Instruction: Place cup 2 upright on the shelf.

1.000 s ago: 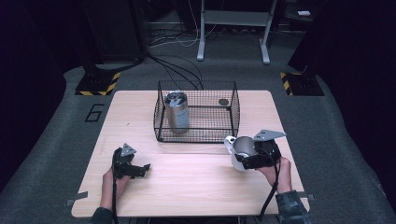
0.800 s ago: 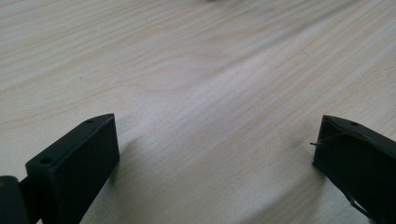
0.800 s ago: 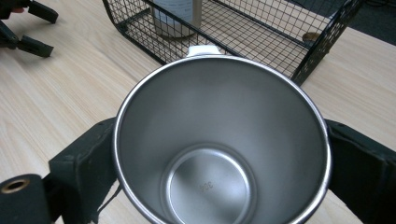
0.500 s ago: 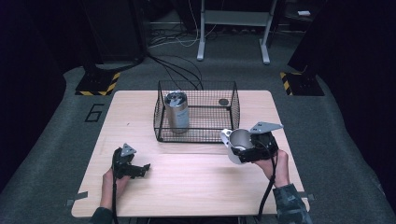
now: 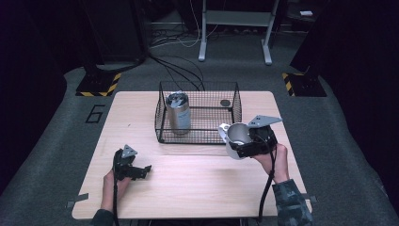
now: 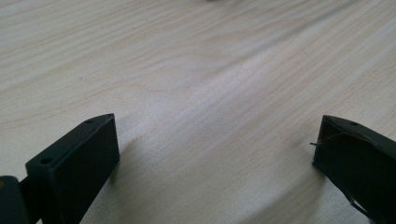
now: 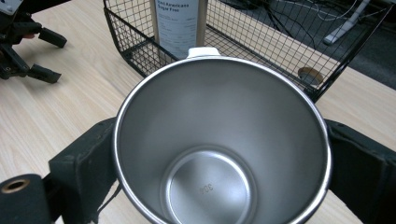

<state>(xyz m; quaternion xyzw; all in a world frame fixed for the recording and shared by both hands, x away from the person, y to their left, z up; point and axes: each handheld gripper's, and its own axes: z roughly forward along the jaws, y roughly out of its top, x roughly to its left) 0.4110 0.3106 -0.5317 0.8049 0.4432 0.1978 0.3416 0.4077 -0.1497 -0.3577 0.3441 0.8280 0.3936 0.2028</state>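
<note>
My right gripper (image 5: 245, 143) is shut on a steel cup (image 5: 235, 137) with a white handle, held tilted above the table just right of the basket's front corner. In the right gripper view the cup (image 7: 222, 149) sits empty between both jaws, its mouth facing the camera. A black wire basket (image 5: 197, 136) stands mid-table, holding an upright silver can (image 5: 179, 112) at its left and a small dark round lid (image 5: 226, 102) at its back right. My left gripper (image 5: 136, 170) rests open on the front left of the table, with only bare wood (image 6: 210, 93) between its jaws.
The wooden table (image 5: 188, 188) has free room across its front and left. Cables (image 5: 179, 70) and a metal stand (image 5: 235, 28) lie on the floor beyond the far edge. Yellow-black floor plates (image 5: 99, 84) sit at both back corners.
My right gripper has carried the cup up and away from the front edge toward the basket's front right corner. The left gripper has stayed put.
</note>
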